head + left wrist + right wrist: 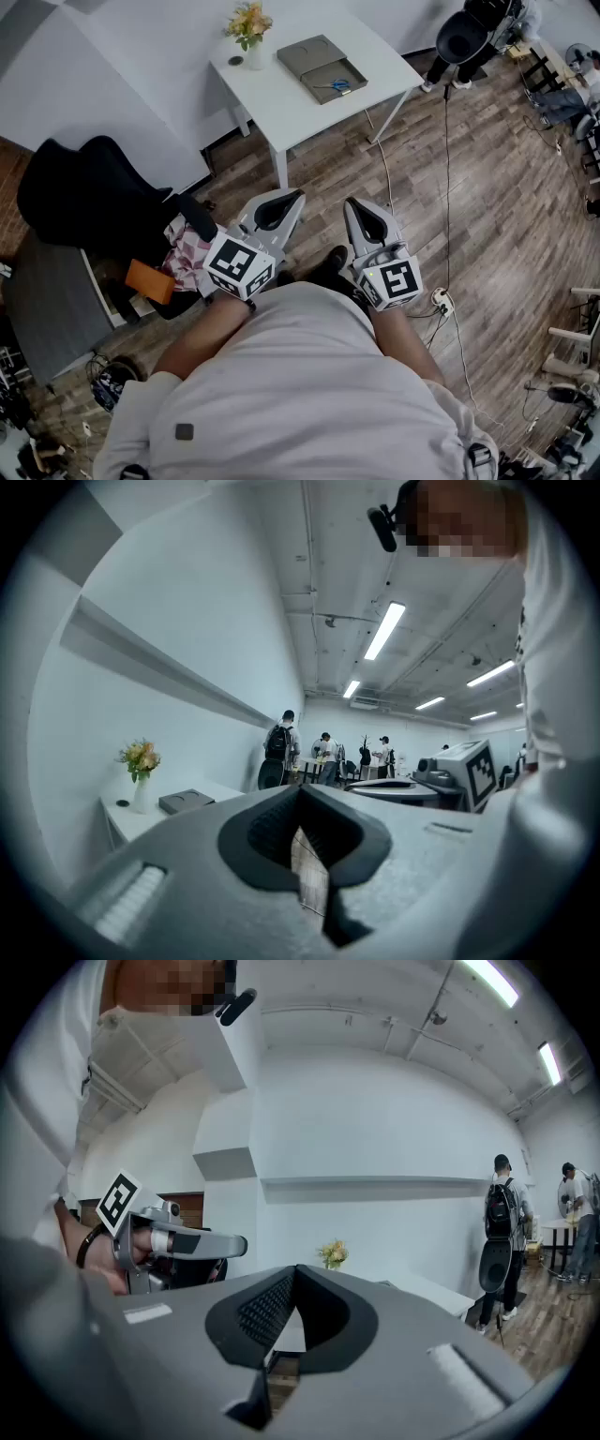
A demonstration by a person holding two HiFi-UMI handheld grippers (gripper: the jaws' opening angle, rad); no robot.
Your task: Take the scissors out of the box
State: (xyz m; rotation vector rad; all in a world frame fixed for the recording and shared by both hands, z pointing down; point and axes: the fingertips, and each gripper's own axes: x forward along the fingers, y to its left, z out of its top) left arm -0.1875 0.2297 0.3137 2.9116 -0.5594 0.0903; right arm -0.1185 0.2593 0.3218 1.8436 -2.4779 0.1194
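An open grey box [322, 67] lies on the white table [281, 98] far ahead of me. The blue-handled scissors [339, 85] rest in its lower tray. My left gripper [296, 196] and right gripper [350, 202] are held side by side close to my body, well short of the table, pointing level toward it. Both are shut with nothing between the jaws. In the left gripper view the box [186, 801] shows small on the table beside a flower vase [141, 764]. The scissors are too small to make out there.
A vase of flowers [248, 30] stands at the table's left corner. A dark armchair [89, 197] with clothes sits to the left, a black office chair [464, 36] beyond the table's right side. Cables and a power strip [441, 301] lie on the wooden floor. People stand far off.
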